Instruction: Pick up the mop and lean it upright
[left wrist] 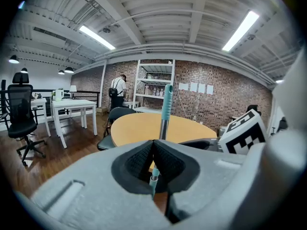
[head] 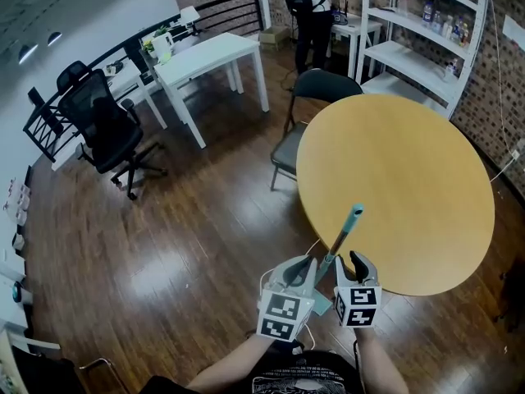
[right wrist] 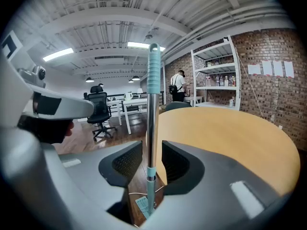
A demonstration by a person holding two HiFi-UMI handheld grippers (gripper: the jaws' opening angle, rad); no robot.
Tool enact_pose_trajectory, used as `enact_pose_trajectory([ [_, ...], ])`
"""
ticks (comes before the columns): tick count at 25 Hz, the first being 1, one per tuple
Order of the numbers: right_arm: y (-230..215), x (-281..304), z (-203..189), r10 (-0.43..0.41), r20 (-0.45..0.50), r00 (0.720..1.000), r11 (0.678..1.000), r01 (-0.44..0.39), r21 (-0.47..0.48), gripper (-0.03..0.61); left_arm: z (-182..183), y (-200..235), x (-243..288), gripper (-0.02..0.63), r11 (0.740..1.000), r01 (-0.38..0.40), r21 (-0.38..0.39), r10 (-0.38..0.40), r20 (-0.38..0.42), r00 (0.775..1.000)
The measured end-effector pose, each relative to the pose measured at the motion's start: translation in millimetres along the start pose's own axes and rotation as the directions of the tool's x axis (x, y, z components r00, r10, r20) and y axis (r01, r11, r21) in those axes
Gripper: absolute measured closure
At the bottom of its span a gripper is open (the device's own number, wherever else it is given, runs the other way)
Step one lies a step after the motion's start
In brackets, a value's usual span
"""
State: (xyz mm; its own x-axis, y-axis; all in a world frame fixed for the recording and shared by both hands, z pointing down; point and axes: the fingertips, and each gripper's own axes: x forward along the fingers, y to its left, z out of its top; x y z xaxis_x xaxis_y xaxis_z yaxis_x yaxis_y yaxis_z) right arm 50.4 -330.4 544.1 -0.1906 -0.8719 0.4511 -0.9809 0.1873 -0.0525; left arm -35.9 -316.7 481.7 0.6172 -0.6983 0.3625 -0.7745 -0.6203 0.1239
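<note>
Here we are at the near edge of the round table, both tools low at six o'clock in the head view, and the mop handle rises between them, slanting up towards one o'clock with its teal grip showing over the tabletop. Looking along the right gripper, its jaws stand apart with the steel pole running straight up between them. There is a sliver of floor showing on either side, so the pads are not pressing on it; the pole sits a touch nearer the nine o'clock pad. Lower down, at six o'clock in that view, a pale teal collar rings the pole and a small tag hangs just under it. The table's rim sits right behind the pole at three o'clock; I cannot tell whether the two touch. Over to the left gripper: its jaws are drawn together to a point with nothing between them, and the handle stands beyond the tips, climbing towards twelve o'clock. From the right gripper view that left tool hangs at nine o'clock, its tip stopping short of the pole. The mop's head is out of sight below the grippers.
</note>
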Motion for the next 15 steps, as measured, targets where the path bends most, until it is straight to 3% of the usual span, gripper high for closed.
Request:
enact_pose_trajectory([
  [7,15,-27,11,0.022,0.027,0.999,1.000,-0.022,-0.013,0.481,-8,1,-12,0.609,0.998,-0.028,-0.050,0.028,0.010,1.000],
  [15,17,-87,13,0.105,0.076,0.992,0.994,-0.103,-0.037,0.548,-15,-49,-39,0.611,0.992,-0.103,-0.066,0.105,0.029,0.994],
])
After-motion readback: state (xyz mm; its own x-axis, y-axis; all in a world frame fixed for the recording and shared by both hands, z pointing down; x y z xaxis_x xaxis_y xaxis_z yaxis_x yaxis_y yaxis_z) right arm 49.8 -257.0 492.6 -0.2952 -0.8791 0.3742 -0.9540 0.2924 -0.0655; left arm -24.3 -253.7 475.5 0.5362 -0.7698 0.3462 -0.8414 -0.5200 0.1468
